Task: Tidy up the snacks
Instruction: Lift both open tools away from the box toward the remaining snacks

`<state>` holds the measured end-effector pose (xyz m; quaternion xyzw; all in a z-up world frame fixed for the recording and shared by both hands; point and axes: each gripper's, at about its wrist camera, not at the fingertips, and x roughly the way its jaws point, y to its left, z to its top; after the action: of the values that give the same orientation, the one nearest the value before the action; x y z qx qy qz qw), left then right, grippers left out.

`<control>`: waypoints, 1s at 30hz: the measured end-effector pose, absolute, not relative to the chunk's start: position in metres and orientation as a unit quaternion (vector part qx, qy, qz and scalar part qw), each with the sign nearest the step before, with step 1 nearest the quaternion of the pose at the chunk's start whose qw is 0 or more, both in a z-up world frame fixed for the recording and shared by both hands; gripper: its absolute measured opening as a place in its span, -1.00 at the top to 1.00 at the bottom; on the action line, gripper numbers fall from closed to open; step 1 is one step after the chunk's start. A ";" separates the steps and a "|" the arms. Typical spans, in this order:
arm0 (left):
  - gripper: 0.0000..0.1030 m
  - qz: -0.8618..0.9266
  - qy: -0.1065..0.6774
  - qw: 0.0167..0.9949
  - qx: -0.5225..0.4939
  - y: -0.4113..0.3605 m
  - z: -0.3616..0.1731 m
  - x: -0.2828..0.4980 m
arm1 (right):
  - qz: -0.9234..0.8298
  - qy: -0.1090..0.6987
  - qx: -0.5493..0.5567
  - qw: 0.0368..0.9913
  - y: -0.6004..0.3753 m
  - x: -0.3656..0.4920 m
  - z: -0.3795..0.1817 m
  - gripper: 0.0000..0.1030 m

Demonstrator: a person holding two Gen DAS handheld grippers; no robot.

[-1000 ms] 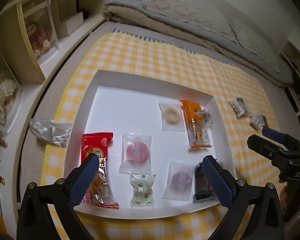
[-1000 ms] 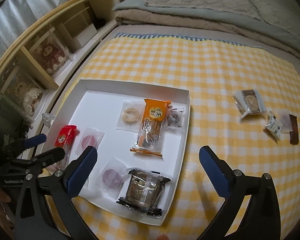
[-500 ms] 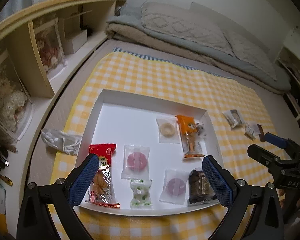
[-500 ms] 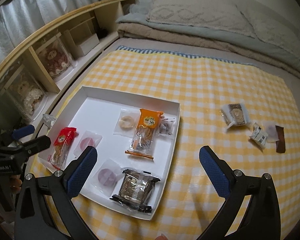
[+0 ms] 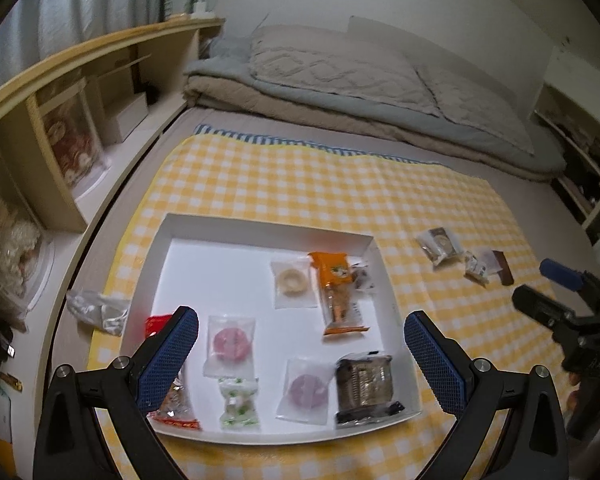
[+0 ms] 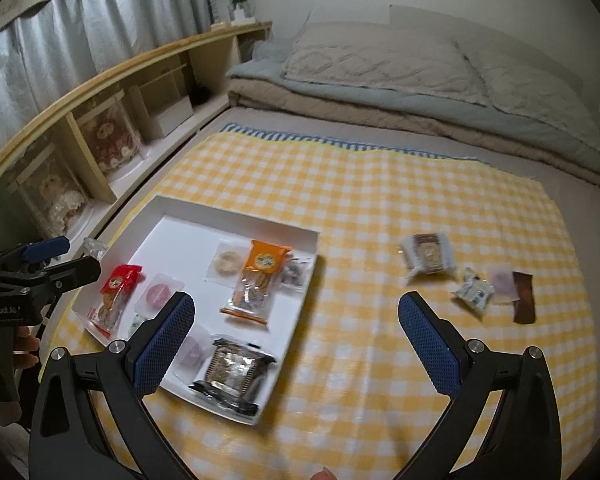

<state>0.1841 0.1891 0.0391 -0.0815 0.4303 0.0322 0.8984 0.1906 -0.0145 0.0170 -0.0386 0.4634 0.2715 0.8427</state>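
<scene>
step: between picks, we judge | both hand-held grippers gape, empty: left [image 5: 300, 356], right [image 6: 294, 342] | next: right to loose snacks [image 6: 470, 280] at 2 o'clock, then white tray [image 6: 300, 280]

My left gripper [image 5: 300, 350] and right gripper [image 6: 296, 330] wear matt black plastic arms with rough, dimpled blue rubber pads [image 5: 436, 364]. The white shallow box [image 5: 228, 270] looks like smooth matt card. Snacks sit in glossy clear plastic wrappers [image 5: 230, 346] on the yellow checked cloth [image 6: 380, 208]. The pale shelf [image 6: 92, 96] looks like wood.
</scene>
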 end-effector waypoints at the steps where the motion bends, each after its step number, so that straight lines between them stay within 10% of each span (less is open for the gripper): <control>1: -1.00 0.030 0.430 0.899 -0.078 0.185 0.039 0.186 | 0.268 0.462 -0.036 0.845 -0.021 0.193 0.018 -1.00; 30: -1.00 -0.073 0.407 0.910 -0.028 0.025 -0.006 0.337 | 0.115 0.452 -0.012 0.884 -0.206 0.278 -0.008 -1.00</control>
<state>0.3372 0.0254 -0.0057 -0.0281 0.4066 -0.0732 0.9102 0.2775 -0.2062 -0.0077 -0.0124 0.4522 0.1154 0.8843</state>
